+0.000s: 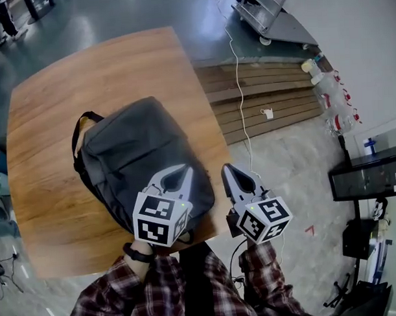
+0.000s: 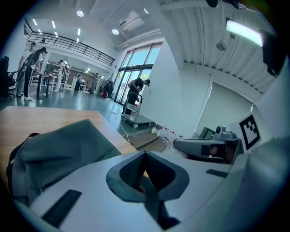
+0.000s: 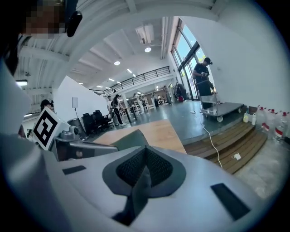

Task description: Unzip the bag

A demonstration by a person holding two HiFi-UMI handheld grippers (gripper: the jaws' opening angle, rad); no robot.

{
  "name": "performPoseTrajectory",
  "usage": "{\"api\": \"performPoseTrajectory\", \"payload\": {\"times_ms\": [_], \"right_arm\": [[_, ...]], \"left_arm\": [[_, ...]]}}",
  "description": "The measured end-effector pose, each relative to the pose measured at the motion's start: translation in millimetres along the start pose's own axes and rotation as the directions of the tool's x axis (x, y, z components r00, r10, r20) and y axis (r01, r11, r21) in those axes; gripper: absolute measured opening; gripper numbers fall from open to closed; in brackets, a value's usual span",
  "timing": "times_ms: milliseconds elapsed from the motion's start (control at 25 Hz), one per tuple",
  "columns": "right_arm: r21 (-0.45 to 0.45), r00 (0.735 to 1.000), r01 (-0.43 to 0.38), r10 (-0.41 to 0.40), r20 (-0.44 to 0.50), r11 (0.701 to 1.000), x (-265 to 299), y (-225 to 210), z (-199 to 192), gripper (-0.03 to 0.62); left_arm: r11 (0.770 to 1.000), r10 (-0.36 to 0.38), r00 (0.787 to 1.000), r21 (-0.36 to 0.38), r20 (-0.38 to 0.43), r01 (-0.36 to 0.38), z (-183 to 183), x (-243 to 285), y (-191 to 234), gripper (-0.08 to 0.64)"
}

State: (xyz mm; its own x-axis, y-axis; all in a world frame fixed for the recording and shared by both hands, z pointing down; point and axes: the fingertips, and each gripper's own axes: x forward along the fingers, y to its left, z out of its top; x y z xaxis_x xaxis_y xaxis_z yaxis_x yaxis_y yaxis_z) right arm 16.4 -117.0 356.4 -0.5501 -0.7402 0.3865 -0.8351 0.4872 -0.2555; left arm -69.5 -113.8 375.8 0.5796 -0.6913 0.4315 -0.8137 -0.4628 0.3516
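Two grippers show clenched at the near edge of my workspace, and neither holds anything. In the head view the left gripper (image 1: 184,169) hangs over the near end of the bag (image 1: 133,150). The bag is a dark grey backpack lying flat on the wooden table (image 1: 53,94), its black carry loop (image 1: 80,122) at the far left. The right gripper (image 1: 228,169) is just beside the left one at the table's near right edge, with its body over the floor. Only this view gives me the whole bag, plus the plaid sleeves (image 1: 157,291) and the wrist band (image 1: 138,255) behind the grippers.

The left gripper view confirms its jaws pressed tip to tip. The bag slopes away at lower left, and I cannot tell whether the gripper touches it. The right gripper view shows its jaws likewise together, with only a slice of the bag behind the other gripper.

I cannot make out the zip pull in any view.

Both gripper views open onto a hall the head view misses, with a glass front, a railed gallery, and a person (image 2: 136,88) bent at a cart (image 1: 271,15). A white cable (image 1: 237,81) trails across the wooden platform (image 1: 267,100) beside bottles (image 1: 332,97).
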Motion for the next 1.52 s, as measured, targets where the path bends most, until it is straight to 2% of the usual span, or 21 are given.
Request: {"api": "performPoseTrajectory", "payload": {"times_ms": [120,280,480,600,680,720,760,840,920,1000,1080,1160,1240,1280,1320,1360,1400,1440,1520], "right_arm": [[0.023,0.996,0.002,0.0,-0.084,1.0,10.4,-25.4,-38.5,0.011],[0.033,0.983,-0.025,0.03,-0.183,0.999,23.8,-41.7,-86.2,0.011],[0.046,0.963,-0.069,0.079,-0.259,0.997,30.2,-51.9,-127.1,0.011],[-0.01,0.95,-0.117,0.109,-0.292,0.993,33.3,-56.7,-137.1,0.011],[-0.114,0.93,-0.185,0.137,-0.34,0.976,35.8,-57.5,-142.7,0.011],[-0.185,0.914,-0.237,0.154,-0.376,0.954,36.8,-56.3,-146.2,0.012],[-0.261,0.893,-0.295,0.168,-0.417,0.919,37.4,-54.5,-150.2,0.012],[-0.393,0.85,-0.402,0.176,-0.497,0.827,37.6,-50.5,-156.9,0.023],[-0.47,0.82,-0.469,0.171,-0.546,0.748,38.7,-46.9,-158.5,0.056],[-0.529,0.813,-0.498,0.159,-0.56,0.687,41.9,-43.8,-156.0,0.072],[-0.598,0.818,-0.514,0.141,-0.558,0.615,45.2,-41.1,-153.0,0.072],[-0.671,0.821,-0.533,0.121,-0.559,0.516,48.0,-38.4,-152.6,0.072],[-0.728,0.816,-0.559,0.108,-0.567,0.397,50.7,-36.2,-155.7,0.071],[-0.741,0.808,-0.576,0.106,-0.579,0.346,51.4,-35.5,-158.1,0.069],[-0.74,0.796,-0.597,0.109,-0.596,0.31,51.4,-35.0,-160.5,0.061],[-0.729,0.78,-0.619,0.116,-0.615,0.292,50.6,-34.6,-162.3,0.049],[-0.712,0.763,-0.64,0.127,-0.634,0.29,49.2,-34.3,-162.8,0.032],[-0.692,0.748,-0.656,0.141,-0.648,0.301,47.5,-34.2,-161.6,0.029],[-0.654,0.73,-0.674,0.172,-0.661,0.343,44.3,-35.2,-154.8,0.018]], "left_arm": [[1.0,-0.018,0.994,0.016,-0.11,0.02,-33.4,33.1,-5.2,0.009],[1.0,-0.01,0.971,0.016,-0.238,0.014,-76.9,65.5,-0.4,0.009],[0.999,-0.015,0.952,-0.045,-0.306,0.001,-105.7,87.4,9.9,0.009],[0.998,-0.025,0.948,-0.065,-0.318,0.004,-107.6,90.6,10.9,0.009],[0.998,-0.026,0.948,-0.067,-0.318,0.005,-107.5,90.9,9.5,0.009],[0.998,-0.026,0.948,-0.067,-0.318,0.005,-107.8,91.4,8.9,0.009],[0.998,-0.026,0.947,-0.068,-0.319,0.004,-108.3,92.0,8.4,0.009],[0.998,-0.024,0.947,-0.068,-0.321,0.003,-109.1,92.4,7.9,0.009],[0.998,-0.021,0.947,-0.065,-0.322,0.0,-108.8,91.8,8.0,0.009],[0.998,-0.015,0.946,-0.061,-0.323,-0.005,-108.3,91.2,8.3,0.009],[0.998,-0.01,0.946,-0.058,-0.324,-0.009,-108.4,91.1,8.1,0.009],[0.998,-0.006,0.946,-0.057,-0.323,-0.013,-108.7,91.7,8.4,0.009],[0.998,-0.001,0.947,-0.058,-0.321,-0.018,-109.7,93.1,9.4,0.009],[0.998,0.002,0.947,-0.058,-0.32,-0.022,-110.6,93.9,10.0,0.009],[0.998,0.005,0.947,-0.058,-0.32,-0.025,-111.4,94.5,10.3,0.009],[0.998,0.008,0.947,-0.058,-0.32,-0.028,-112.0,94.8,10.2,0.009],[0.998,0.009,0.947,-0.058,-0.32,-0.029,-112.2,94.7,9.8,0.009],[0.998,0.009,0.948,-0.06,-0.319,-0.029,-112.0,94.4,9.3,0.009],[0.997,0.006,0.95,-0.065,-0.312,-0.028,-110.8,94.4,7.9,0.009]]}}
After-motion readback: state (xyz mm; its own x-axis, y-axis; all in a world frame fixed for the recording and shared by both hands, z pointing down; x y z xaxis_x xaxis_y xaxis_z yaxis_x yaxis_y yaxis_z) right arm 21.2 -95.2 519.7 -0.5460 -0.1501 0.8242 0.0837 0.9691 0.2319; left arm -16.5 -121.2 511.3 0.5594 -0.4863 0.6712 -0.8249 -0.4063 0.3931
